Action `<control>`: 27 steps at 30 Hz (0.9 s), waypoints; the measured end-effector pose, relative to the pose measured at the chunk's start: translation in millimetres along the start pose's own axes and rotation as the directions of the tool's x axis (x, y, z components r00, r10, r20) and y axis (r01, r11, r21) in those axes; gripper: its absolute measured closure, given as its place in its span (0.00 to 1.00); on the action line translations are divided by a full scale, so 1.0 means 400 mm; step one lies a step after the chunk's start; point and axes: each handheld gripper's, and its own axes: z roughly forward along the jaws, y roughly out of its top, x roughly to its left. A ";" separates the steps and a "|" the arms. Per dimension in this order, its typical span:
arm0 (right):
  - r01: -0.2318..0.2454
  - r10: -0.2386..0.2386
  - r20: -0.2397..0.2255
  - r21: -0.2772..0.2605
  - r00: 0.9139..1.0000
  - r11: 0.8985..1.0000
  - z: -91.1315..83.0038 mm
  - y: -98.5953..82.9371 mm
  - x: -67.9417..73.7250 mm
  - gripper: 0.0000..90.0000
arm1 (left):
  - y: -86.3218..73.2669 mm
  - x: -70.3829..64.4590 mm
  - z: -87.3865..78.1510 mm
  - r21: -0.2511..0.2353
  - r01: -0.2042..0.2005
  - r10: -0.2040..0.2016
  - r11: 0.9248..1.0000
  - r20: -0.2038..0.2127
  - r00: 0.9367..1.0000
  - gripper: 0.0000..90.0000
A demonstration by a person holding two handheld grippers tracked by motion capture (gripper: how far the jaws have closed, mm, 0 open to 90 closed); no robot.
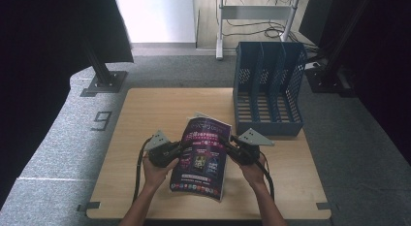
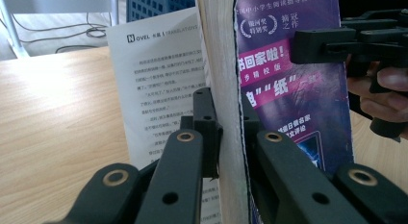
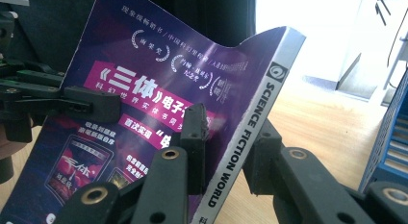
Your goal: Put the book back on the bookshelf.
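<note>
above the near half of the table point(image 1: 145, 109), both the left gripper point(image 1: 170, 152) and right gripper point(image 1: 232, 147) clamp opposite edges of the purple magazine point(image 1: 203, 158), probably bound for the blue file rack point(image 1: 268, 88), so keep both grips level to avoid bending it.

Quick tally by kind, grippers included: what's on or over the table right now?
Magazines: 1, the purple magazine held off the table by both grippers
File racks: 1, the blue file rack at the table's far right
Grippers: 2, left gripper and right gripper, each shut on a side edge of the magazine
Total: 4
</note>
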 end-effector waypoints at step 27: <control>0.061 -0.060 0.015 -0.056 0.998 0.997 0.012 0.056 -0.021 0.85 | 0.060 0.034 0.032 -0.018 -0.027 0.027 0.999 -0.018 0.999 0.94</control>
